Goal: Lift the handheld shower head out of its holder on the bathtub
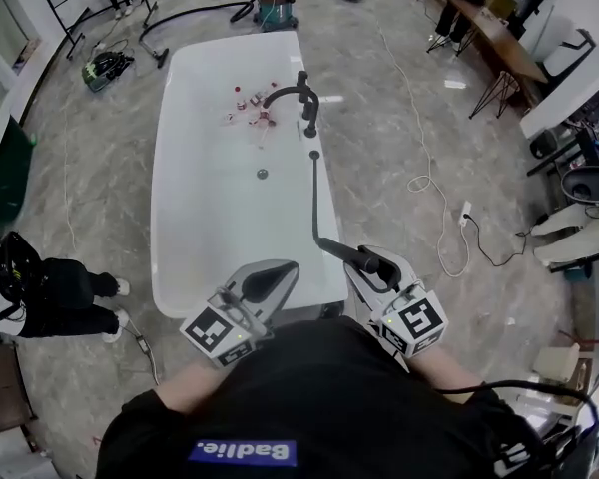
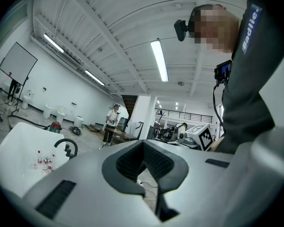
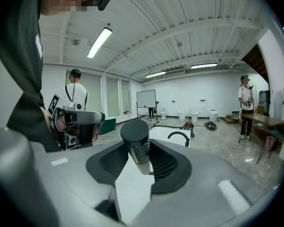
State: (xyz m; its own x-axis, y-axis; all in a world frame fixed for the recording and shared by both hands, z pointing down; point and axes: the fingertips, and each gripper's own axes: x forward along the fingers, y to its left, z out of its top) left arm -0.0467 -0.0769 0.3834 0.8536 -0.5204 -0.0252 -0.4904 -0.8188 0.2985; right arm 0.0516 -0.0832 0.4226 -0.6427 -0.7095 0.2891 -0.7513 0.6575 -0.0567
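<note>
Shower head (image 1: 372, 259) sits out of its holder, clamped crosswise in the right gripper (image 1: 377, 263), whose jaws stand half apart on its black handle. It is near the bathtub (image 1: 166, 188) corner, with the hose (image 1: 313, 198) trailing back to the deck. The lift looks done, so what's next calls only for a firm grip and slack hose. The left gripper (image 1: 268, 279) is closed on nothing.

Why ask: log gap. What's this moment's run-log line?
shower head: lifted off bathtub | right gripper: shut on it | left gripper: empty

Black shower head (image 1: 371, 260), hose (image 1: 313, 208) attached, beside white bathtub (image 1: 180, 168).
</note>
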